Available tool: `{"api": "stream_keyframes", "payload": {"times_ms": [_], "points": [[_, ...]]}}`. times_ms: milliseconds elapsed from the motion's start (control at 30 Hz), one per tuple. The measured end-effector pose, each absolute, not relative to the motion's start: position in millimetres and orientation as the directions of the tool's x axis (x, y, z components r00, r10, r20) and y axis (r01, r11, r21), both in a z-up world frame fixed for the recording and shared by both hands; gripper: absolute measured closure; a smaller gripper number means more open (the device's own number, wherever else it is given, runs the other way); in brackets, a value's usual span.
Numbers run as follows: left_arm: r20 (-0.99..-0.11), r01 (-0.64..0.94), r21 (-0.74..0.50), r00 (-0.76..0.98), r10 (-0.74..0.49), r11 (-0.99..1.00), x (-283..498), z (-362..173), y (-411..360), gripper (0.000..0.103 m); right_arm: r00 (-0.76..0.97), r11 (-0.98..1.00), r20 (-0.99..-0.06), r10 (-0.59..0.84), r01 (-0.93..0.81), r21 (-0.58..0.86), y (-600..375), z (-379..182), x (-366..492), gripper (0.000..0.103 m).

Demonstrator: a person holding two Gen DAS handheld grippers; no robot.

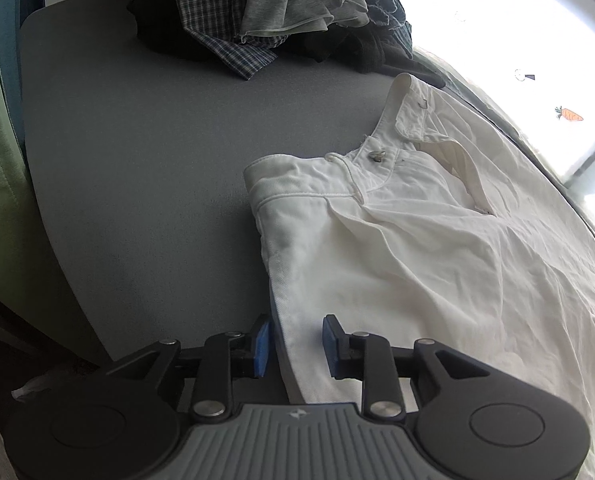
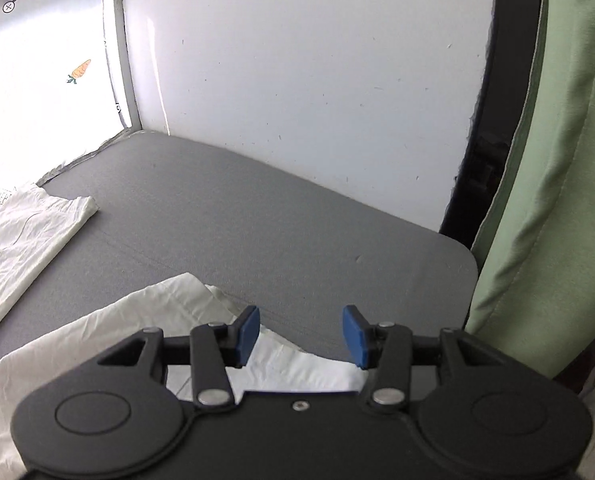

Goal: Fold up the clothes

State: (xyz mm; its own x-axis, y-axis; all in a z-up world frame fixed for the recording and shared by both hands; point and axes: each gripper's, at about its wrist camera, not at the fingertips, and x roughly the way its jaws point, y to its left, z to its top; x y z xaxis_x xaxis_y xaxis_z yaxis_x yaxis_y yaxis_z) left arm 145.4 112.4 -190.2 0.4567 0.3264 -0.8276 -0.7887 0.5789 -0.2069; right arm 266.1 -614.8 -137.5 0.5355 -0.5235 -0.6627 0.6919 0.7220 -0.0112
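White trousers (image 1: 417,248) lie flat on the grey table (image 1: 137,152), waistband and metal button (image 1: 375,155) towards the clothes pile. My left gripper (image 1: 297,344) is open over the trousers' near side seam; the fabric edge runs between its blue pads (image 1: 262,344) without being pinched. In the right wrist view one leg end (image 2: 37,232) lies at the left and the other leg end (image 2: 157,320) sits under my right gripper (image 2: 301,336). That gripper is open, its pads apart above the hem and bare table (image 2: 257,208).
A heap of mixed clothes (image 1: 257,12), checked, grey and dark, sits at the table's far end. A green padded chair (image 2: 557,200) stands beside the table corner. A white wall (image 2: 297,60) and a bright window with a carrot sticker (image 2: 79,70) border the far side.
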Motion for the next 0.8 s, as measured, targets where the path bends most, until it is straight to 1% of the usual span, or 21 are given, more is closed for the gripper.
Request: {"api": "stream_keyframes", "payload": {"times_ms": [67,200,367,467,600,700,733,800], "points": [[-0.831,-0.785,-0.175,0.442,0.339,0.594,151,-192,105,0.071,0.585,0.783,-0.666,-0.463,0.622,0.002,-620,-136,290,0.054],[-0.832,-0.782,-0.121,0.415,0.367,0.611,161,-194,93,0.063,0.619,0.854,-0.712,-0.333,0.517,0.050,-632,-150,347,0.054],[-0.839,-0.789,-0.053,0.368,0.402,0.612,172,-197,85,0.062,0.592,0.891,-0.788,-0.171,0.434,0.133,-647,-185,393,0.053],[-0.842,-0.798,-0.021,0.339,0.420,0.602,179,-197,81,0.062,0.562,0.928,-0.821,-0.097,0.350,0.129,-641,-199,399,0.048],[-0.844,-0.822,-0.020,0.319,0.431,0.569,181,-198,79,0.061,0.525,0.981,-0.848,-0.066,0.190,0.041,-625,-208,399,0.047],[-0.846,-0.834,-0.010,0.301,0.439,0.552,183,-198,77,0.061,0.533,0.992,-0.845,-0.037,0.119,0.031,-623,-207,404,0.059],[-0.847,-0.836,-0.003,0.294,0.443,0.549,184,-198,77,0.061,0.536,0.995,-0.843,-0.040,0.097,0.014,-622,-205,407,0.075],[-0.849,-0.840,0.010,0.279,0.448,0.542,185,-198,77,0.061,0.558,0.998,-0.828,-0.057,0.056,-0.032,-620,-199,413,0.077]]}}
